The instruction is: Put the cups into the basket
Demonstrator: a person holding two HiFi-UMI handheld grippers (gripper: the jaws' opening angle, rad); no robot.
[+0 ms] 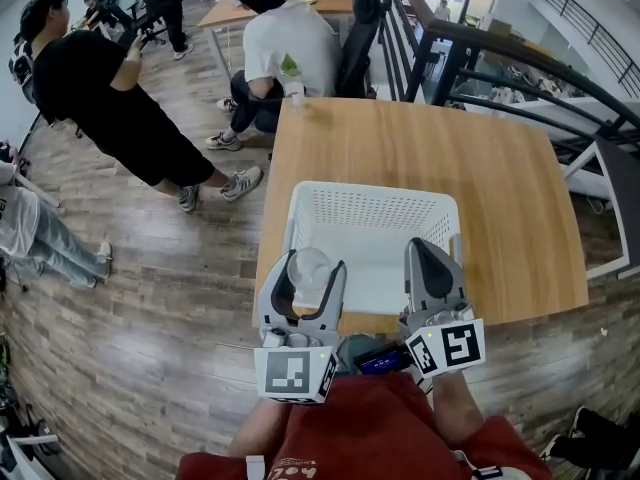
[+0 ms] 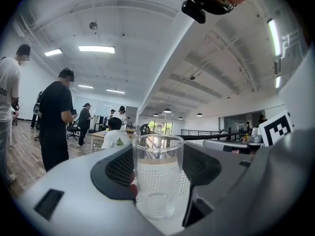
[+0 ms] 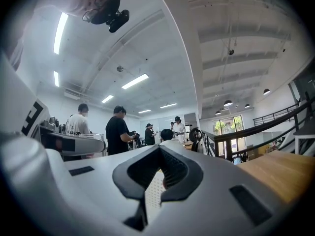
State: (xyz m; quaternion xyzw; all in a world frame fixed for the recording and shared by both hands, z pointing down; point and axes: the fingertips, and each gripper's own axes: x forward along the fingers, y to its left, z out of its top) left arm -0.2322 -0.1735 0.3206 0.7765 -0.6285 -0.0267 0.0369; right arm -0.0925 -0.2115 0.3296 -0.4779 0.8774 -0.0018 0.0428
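We hold: left gripper (image 1: 306, 280) pinching glass cup (image 1: 309, 264) | right gripper (image 1: 433, 258) jaws pressed together | basket (image 1: 372, 200) on table (image 1: 420, 143)

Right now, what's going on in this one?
A person works two handheld grippers over a wooden table. The left gripper has its jaws closed on a clear glass cup, held upright at the near left corner of the white basket. The right gripper is shut and empty above the basket's near edge.
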